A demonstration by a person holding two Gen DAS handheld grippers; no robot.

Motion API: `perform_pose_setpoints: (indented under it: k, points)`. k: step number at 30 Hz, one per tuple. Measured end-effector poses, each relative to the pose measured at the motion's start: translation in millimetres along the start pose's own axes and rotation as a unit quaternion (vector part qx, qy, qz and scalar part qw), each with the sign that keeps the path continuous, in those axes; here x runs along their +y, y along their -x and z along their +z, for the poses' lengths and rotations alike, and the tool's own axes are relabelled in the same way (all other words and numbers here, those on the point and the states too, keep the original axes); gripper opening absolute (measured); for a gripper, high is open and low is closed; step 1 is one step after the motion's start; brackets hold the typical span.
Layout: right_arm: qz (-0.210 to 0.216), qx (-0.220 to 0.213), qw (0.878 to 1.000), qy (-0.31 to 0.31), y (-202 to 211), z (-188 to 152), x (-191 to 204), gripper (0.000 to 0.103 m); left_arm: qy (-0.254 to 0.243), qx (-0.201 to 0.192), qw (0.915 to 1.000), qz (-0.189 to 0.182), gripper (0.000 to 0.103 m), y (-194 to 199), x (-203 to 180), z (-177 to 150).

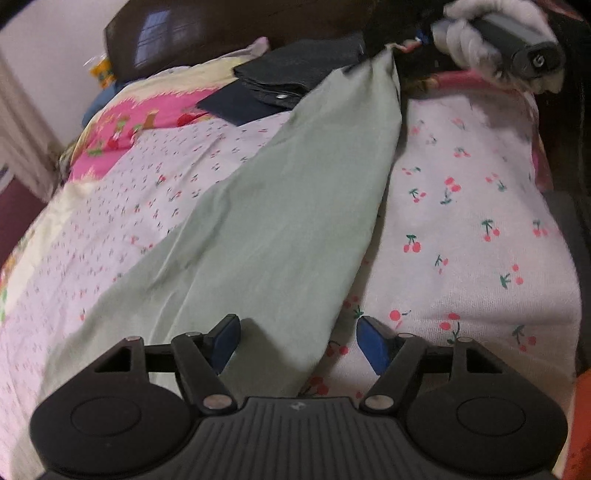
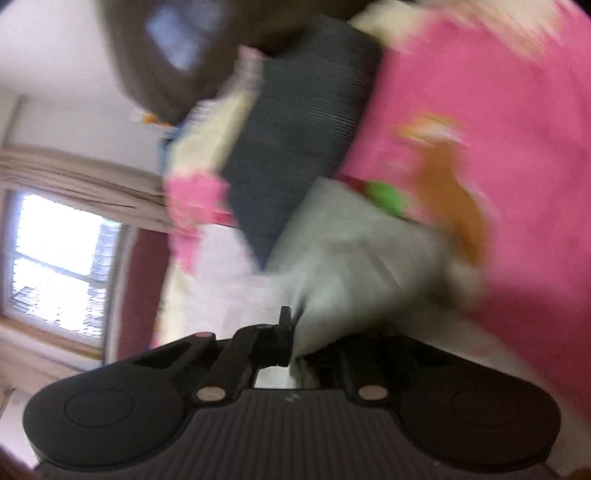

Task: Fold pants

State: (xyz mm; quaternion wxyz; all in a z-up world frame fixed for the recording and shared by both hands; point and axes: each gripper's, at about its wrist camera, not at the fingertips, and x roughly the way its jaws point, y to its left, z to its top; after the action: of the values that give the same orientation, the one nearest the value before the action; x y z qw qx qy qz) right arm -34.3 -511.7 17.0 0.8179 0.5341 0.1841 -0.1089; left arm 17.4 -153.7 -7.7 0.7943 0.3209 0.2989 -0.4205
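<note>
Left wrist view: a dark headboard (image 1: 192, 33) stands along the bed's far edge. A pink cartoon-print blanket (image 1: 125, 133) lies at the far-left corner of the bed (image 1: 472, 206), with folded dark garments (image 1: 273, 92) beside it toward the middle. Pale green pants (image 1: 258, 229) run as a long band from the near edge to the far edge, narrowing as they go. Left gripper (image 1: 297, 341) hovers at the near end, jaws wide apart, fabric lying between them but not pinched. At far right, a white-gloved hand (image 1: 476, 33) holds the right gripper's handle; its jaws are hidden here, though the pants' far tip rises to that spot.

Right wrist view: heavily motion-blurred. A window (image 2: 59, 258) shows at left, the dark garments (image 2: 295, 140) at centre. Right gripper (image 2: 295, 332) has its jaws together, clamped on bunched pants (image 2: 354, 266); the right finger is covered by cloth. Pink blanket (image 2: 480, 92) fills the right side.
</note>
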Motion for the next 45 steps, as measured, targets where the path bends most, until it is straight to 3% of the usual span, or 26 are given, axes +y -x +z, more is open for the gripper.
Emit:
perform_pose_setpoints:
  k: [3, 5, 9, 12, 15, 16, 18, 19, 21, 22, 26, 27, 29, 32, 35, 37, 39, 42, 45]
  points:
    - [0.037, 0.020, 0.994, 0.099, -3, -19, 72, 0.006, 0.027, -0.011, 0.9996, 0.000, 0.083, 11, 10, -7]
    - [0.055, 0.049, 0.981, 0.178, -14, -49, 125, 0.006, 0.050, -0.021, 0.9984, 0.012, 0.083, 25, 21, -16]
    - [0.085, 0.125, 0.930, 0.335, -49, -152, 208, 0.006, 0.125, -0.027, 0.9901, 0.058, 0.083, 60, 51, -47]
    - [0.112, 0.207, 0.876, 0.421, -82, -247, 250, 0.006, 0.183, -0.029, 0.9787, 0.090, 0.083, 87, 71, -76]
    - [0.119, 0.266, 0.796, 0.531, -102, -351, 269, 0.006, 0.257, -0.008, 0.9606, 0.104, 0.083, 104, 92, -111]
    - [0.120, 0.285, 0.773, 0.554, -103, -375, 270, 0.006, 0.281, -0.003, 0.9541, 0.105, 0.083, 108, 96, -122]
    - [0.114, 0.321, 0.715, 0.611, -105, -425, 269, 0.006, 0.333, 0.008, 0.9382, 0.093, 0.083, 112, 103, -144]
    - [0.111, 0.329, 0.696, 0.628, -105, -439, 266, 0.006, 0.352, 0.013, 0.9321, 0.085, 0.083, 112, 106, -152]
    - [0.104, 0.338, 0.670, 0.653, -90, -463, 261, 0.006, 0.362, 0.010, 0.9285, 0.081, 0.083, 114, 108, -156]
    - [0.100, 0.336, 0.665, 0.660, -86, -466, 259, 0.006, 0.361, 0.005, 0.9290, 0.080, 0.083, 116, 108, -155]
    - [0.107, 0.318, 0.665, 0.667, -86, -464, 277, 0.006, 0.363, -0.007, 0.9285, 0.076, 0.083, 120, 107, -156]
    - [0.115, 0.307, 0.655, 0.680, -80, -466, 280, 0.006, 0.368, -0.009, 0.9265, 0.075, 0.084, 122, 108, -158]
    - [0.132, 0.296, 0.610, 0.723, -85, -476, 283, 0.008, 0.378, -0.007, 0.9228, 0.073, 0.084, 123, 111, -161]
    - [0.147, 0.298, 0.560, 0.759, -84, -494, 285, 0.010, 0.378, -0.006, 0.9229, 0.070, 0.084, 127, 108, -163]
    - [0.168, 0.308, 0.534, 0.769, -83, -504, 289, 0.012, 0.369, 0.001, 0.9270, 0.068, 0.084, 128, 100, -158]
    - [0.188, 0.316, 0.526, 0.767, -81, -504, 288, 0.021, 0.360, 0.002, 0.9303, 0.069, 0.084, 130, 96, -154]
    - [0.208, 0.319, 0.516, 0.767, -77, -505, 285, 0.020, 0.353, 0.000, 0.9329, 0.071, 0.086, 131, 91, -151]
    - [0.206, 0.314, 0.521, 0.767, -77, -506, 282, 0.018, 0.347, 0.002, 0.9349, 0.075, 0.088, 129, 88, -149]
    - [0.203, 0.315, 0.537, 0.756, -76, -499, 281, 0.022, 0.351, 0.010, 0.9329, 0.079, 0.088, 125, 87, -146]
